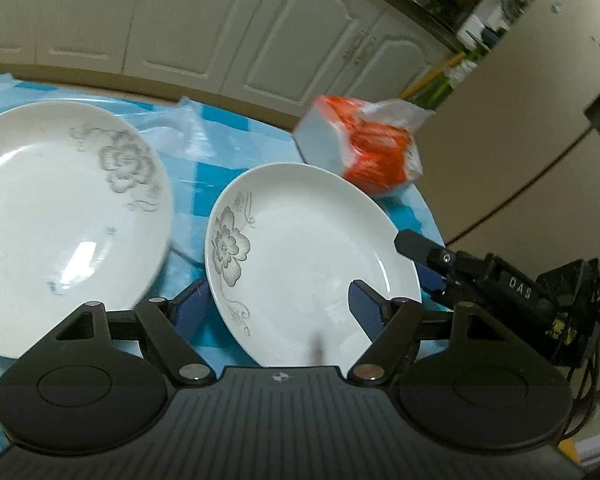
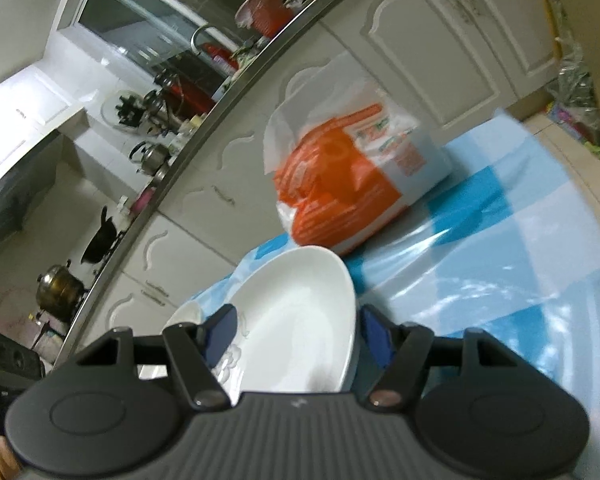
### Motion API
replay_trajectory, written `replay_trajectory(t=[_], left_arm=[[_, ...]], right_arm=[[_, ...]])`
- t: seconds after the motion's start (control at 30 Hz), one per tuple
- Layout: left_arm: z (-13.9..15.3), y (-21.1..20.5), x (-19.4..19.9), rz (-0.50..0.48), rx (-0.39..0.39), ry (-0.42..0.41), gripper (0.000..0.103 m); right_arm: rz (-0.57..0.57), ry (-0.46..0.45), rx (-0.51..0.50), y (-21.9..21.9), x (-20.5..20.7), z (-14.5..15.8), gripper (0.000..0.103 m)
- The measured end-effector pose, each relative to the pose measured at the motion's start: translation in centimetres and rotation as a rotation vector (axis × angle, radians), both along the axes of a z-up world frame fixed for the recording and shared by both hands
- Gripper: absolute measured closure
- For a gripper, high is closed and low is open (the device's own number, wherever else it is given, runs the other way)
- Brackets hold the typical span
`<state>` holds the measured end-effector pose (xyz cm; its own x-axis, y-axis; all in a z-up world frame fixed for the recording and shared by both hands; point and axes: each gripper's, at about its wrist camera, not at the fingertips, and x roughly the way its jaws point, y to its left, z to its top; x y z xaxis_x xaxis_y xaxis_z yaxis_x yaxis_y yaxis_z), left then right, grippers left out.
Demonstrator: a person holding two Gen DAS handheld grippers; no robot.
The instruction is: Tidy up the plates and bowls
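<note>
I counted two white plates: one plate (image 1: 60,216) with a grey flower on the left, a second plate (image 1: 312,264) with a flower print beside it. From the right wrist view I saw that second plate (image 2: 296,328) close up, plus a white rim (image 2: 184,316) behind it, likely the first plate but I couldn't tell. One orange-and-white packet (image 1: 364,148) in a clear bag, same packet (image 2: 356,176) in the other view. One blue checked cloth (image 1: 216,168) over the surface. Two tools: left tool (image 1: 280,308), right tool (image 1: 424,260). No bowls counted.
</note>
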<state>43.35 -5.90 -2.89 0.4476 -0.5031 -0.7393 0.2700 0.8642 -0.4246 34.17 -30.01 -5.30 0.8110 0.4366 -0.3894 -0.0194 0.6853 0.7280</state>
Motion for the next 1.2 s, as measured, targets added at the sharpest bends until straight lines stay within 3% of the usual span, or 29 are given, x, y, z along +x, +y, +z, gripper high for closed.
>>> replay_trajectory(t=[0.07,0.23,0.3,0.47,0.67,1.2], left_arm=[[-0.1,-0.5,0.2,-0.009,-0.001,0.004,0.015],[-0.2,-1.2,0.7,-0.014,0.049,-0.004,0.032],[-0.7,-1.5,1.0,-0.011,0.09,0.005,0.046],[-2.0,-2.2,1.1,-0.014,0.134,0.013,0.063],[-2.1,-2.5,0.6,0.012,0.147,-0.014,0.069],[2.5,-3.6,-2.0,0.016,0.025,-0.108,0.067]], right_arm=[[-0.015,-0.002,-0.002,-0.5,-0.5,0.0,0.035],[-0.022,-0.003,-0.019,-0.7,-0.8,-0.4,0.042],[-0.021,0.002,-0.037,-0.5,-0.6,-0.5,0.049],[-0.004,0.013,-0.089,0.2,-0.3,-1.0,0.055],[-0.025,0.009,-0.146,1.0,-0.6,-0.5,0.055],[-0.143,-0.106,-0.185,0.3,-4.0,3.6,0.055]])
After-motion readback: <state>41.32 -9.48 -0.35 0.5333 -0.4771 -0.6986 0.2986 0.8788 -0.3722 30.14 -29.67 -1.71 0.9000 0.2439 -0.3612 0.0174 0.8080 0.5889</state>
